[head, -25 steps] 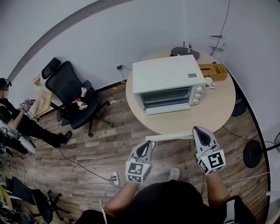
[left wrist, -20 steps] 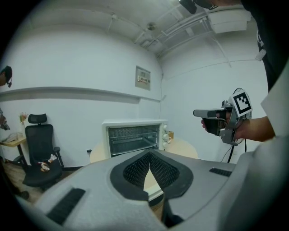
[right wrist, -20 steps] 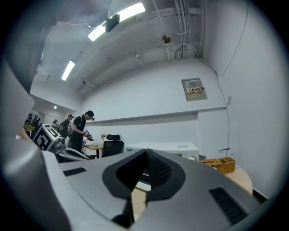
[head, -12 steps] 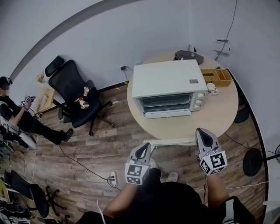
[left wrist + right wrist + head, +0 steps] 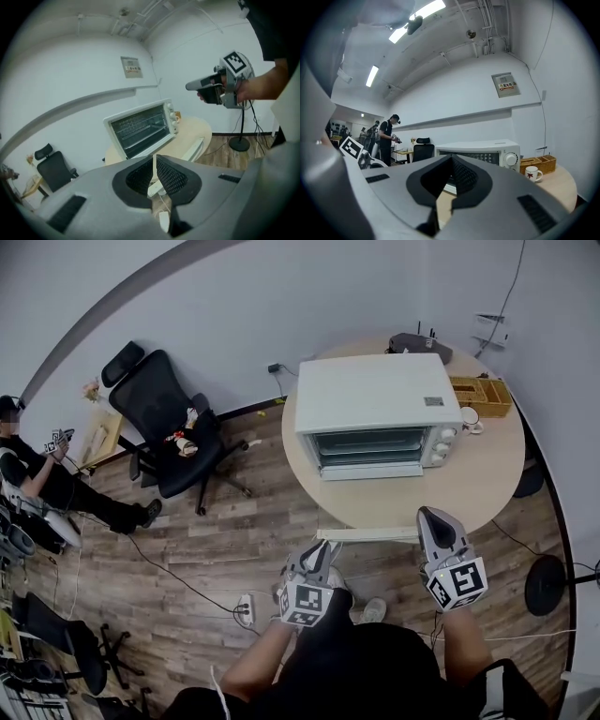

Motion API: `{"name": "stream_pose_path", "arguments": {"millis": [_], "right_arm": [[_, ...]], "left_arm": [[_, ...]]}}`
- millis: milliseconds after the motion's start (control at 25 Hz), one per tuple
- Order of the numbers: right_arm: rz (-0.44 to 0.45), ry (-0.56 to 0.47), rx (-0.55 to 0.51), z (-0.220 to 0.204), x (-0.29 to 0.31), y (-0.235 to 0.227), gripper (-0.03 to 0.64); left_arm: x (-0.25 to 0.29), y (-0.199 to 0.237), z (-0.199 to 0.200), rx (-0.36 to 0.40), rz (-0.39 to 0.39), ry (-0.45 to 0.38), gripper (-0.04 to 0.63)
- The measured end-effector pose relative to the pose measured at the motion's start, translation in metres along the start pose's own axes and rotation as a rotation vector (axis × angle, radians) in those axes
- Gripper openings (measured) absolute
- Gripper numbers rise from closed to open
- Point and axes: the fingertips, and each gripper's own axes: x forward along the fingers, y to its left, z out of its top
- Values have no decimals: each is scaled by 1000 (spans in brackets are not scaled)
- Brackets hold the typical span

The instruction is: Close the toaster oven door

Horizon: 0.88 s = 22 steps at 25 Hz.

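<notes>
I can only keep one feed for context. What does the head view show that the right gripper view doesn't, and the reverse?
Only the head view: the wooden floor, a power strip lying on it, a round stand base. Only the right gripper view: ceiling lights, a wall panel. Both: the toaster oven, mug, wooden box, black office chair.

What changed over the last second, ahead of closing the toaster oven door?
The left gripper sank slightly and rolled, so its marker cube now sits tilted; the right gripper barely shifted. Nothing was taken or let go: both stay shut and empty, short of the toaster oven, which stands unmoved on the round table.
</notes>
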Motion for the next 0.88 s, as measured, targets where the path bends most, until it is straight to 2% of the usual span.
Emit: {"name": "stream_pose_path", "arguments": {"millis": [320,600,720,880], "right_arm": [[13,33,5,-15,-9,4,-1],[48,47,-3,-17,-3,10,0],[59,50,-6,-17,0,11,0],[73,52,-6,-18,5,13,0]], "left_arm": [[25,-5,-44,349,2,163,171],[48,-4,-73,678,12,260,196],[56,-5,-83,765,6,282,196],[68,-5,-103,823,-10,327,196]]}}
